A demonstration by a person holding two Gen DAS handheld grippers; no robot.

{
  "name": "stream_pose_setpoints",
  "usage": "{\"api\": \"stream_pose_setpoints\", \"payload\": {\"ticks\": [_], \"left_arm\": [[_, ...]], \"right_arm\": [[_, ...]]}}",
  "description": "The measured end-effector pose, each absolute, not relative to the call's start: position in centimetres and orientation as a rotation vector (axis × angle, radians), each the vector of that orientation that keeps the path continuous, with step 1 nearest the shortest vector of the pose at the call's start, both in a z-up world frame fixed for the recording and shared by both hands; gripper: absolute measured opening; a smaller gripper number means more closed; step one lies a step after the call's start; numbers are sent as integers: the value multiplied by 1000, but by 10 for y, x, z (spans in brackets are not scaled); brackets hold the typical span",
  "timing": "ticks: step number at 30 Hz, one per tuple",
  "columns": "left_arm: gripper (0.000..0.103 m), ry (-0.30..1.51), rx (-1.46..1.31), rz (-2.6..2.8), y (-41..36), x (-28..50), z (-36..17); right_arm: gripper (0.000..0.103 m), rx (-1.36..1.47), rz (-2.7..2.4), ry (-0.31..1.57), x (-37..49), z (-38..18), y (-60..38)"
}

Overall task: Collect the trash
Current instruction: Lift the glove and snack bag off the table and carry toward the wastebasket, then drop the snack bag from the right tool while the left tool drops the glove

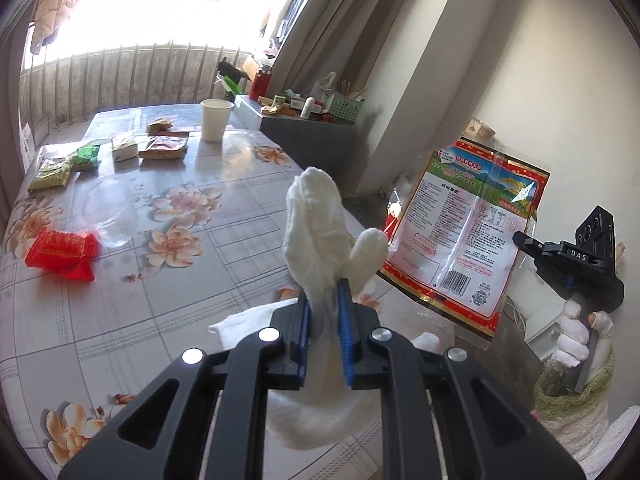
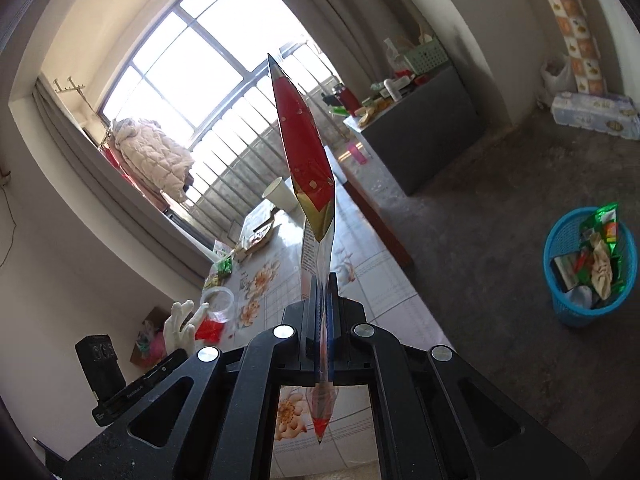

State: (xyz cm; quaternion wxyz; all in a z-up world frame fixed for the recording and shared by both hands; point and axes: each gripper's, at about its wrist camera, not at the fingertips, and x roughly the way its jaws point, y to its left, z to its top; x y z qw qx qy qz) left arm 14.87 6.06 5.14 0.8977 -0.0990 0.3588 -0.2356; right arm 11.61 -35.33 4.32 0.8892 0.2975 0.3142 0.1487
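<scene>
My left gripper [image 1: 324,292] is shut on a crumpled white tissue [image 1: 316,224], which sticks up between the blue pads above the floral table [image 1: 192,280]. My right gripper [image 2: 324,280] is shut on a flat red snack bag [image 2: 302,140], seen edge-on and lifted over the table. In the left wrist view that snack bag [image 1: 468,232] hangs at the right with its printed back showing, the right gripper [image 1: 520,239] pinching its edge. A blue trash basket [image 2: 588,268] holding several wrappers stands on the floor to the right.
On the table lie red packets [image 1: 60,248], a clear plastic lid [image 1: 108,216], green packets [image 1: 86,156], snack wrappers [image 1: 164,148] and a white paper cup [image 1: 216,120]. A grey cabinet [image 2: 432,136] with clutter stands past the table. A gloved hand [image 2: 180,324] shows at lower left.
</scene>
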Motion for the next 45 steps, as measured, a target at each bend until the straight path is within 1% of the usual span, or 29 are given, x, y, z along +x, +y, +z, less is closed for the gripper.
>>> {"api": "stream_pose_setpoints", "payload": {"ticks": [4, 8, 12, 16, 23, 29, 33, 40, 41, 43, 44, 45], "left_arm": [[12, 724, -182, -588, 16, 166, 70], [12, 725, -148, -689, -38, 185, 83], [13, 756, -119, -786, -100, 206, 87], [13, 862, -105, -875, -169, 239, 74], [13, 1113, -31, -961, -310, 300, 21], [13, 1309, 17, -962, -422, 340, -46], [13, 1362, 64, -942, -469, 356, -87], [13, 1396, 90, -931, -514, 374, -141], [14, 1396, 91, -928, -522, 378, -150], [26, 1393, 84, -905, -534, 387, -169], [41, 1399, 81, -887, -538, 390, -178], [51, 1407, 80, -866, -542, 393, -187]], "right_arm": [[1, 619, 167, 547, 93, 64, -403], [1, 622, 17, 476, 69, 69, -451], [1, 639, -104, 462, 55, 56, -491], [1, 678, -199, 477, 48, 27, -517], [1, 739, -335, 509, 42, -23, -560], [1, 843, -346, 572, 53, -72, -592], [1, 986, -274, 598, 77, -117, -612], [1, 1182, -249, 627, 137, -204, -643], [4, 1198, -267, 629, 143, -216, -646], [7, 1229, -260, 651, 154, -243, -653], [14, 1248, -286, 694, 157, -257, -655], [21, 1263, -320, 739, 159, -271, -657]]}}
